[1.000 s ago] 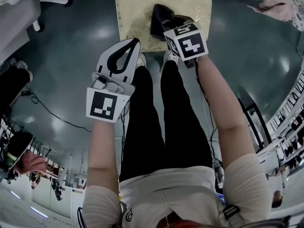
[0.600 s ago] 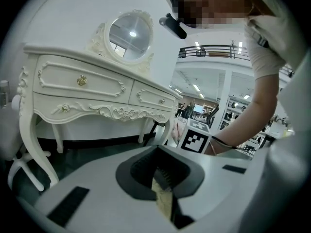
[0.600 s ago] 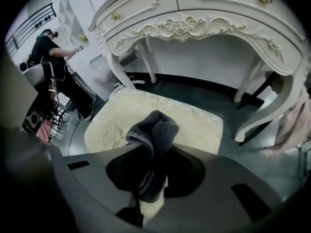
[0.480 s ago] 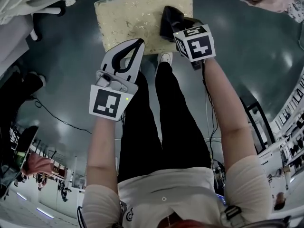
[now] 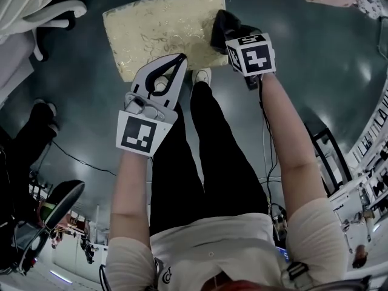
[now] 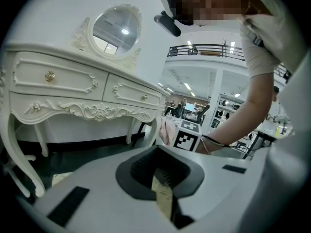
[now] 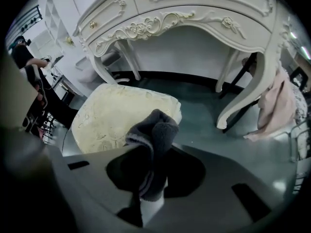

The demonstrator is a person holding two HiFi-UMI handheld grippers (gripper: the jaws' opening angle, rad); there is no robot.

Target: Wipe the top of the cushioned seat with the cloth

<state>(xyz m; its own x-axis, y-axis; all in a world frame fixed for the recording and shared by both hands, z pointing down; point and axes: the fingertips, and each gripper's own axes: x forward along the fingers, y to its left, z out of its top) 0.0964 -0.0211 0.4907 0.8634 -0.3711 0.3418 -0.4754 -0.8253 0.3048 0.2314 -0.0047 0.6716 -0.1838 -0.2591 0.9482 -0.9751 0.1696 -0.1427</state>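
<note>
Head view: the pale gold, leaf-patterned cushioned seat (image 5: 157, 32) lies across the top of the frame on a dark glossy floor (image 5: 85, 120). It sits further left than half a second ago and is now tilted, with its left side lower. The dark cloth (image 5: 223, 28) rests on the seat's right edge; a second ago it was near the seat's middle. The right gripper (image 5: 233, 40) reaches in from the right and its jaws pinch the cloth. Its marker cube (image 5: 250, 54) shows only black-and-white square patterns, not letters. The left gripper (image 5: 176, 62) is at centre left and has moved up, so its tips now overlap the seat's near edge. Its white jaws meet at the tips and hold nothing, and a white shoe (image 5: 160, 85) shows through the loop they form. A small outline emblem (image 5: 165, 276) on the person's pale shirt at the bottom is too small to read. Left gripper view: the jaws fill the lower frame, pressed together apart from a thin slit in which a strip of the gold seat shows. Behind them stands a white carved dressing table (image 6: 82, 91) with gold knobs, and an oval mirror (image 6: 116, 30) sits at upper left. The person's right arm crosses the right side above the patterned cube. Right gripper view: the cloth, dark grey, stands bunched between the jaws at lower centre, clamped at its base. The seat lies just behind it at centre left, under the dressing table. A pink garment (image 7: 277, 106) hangs at the right edge.
</note>
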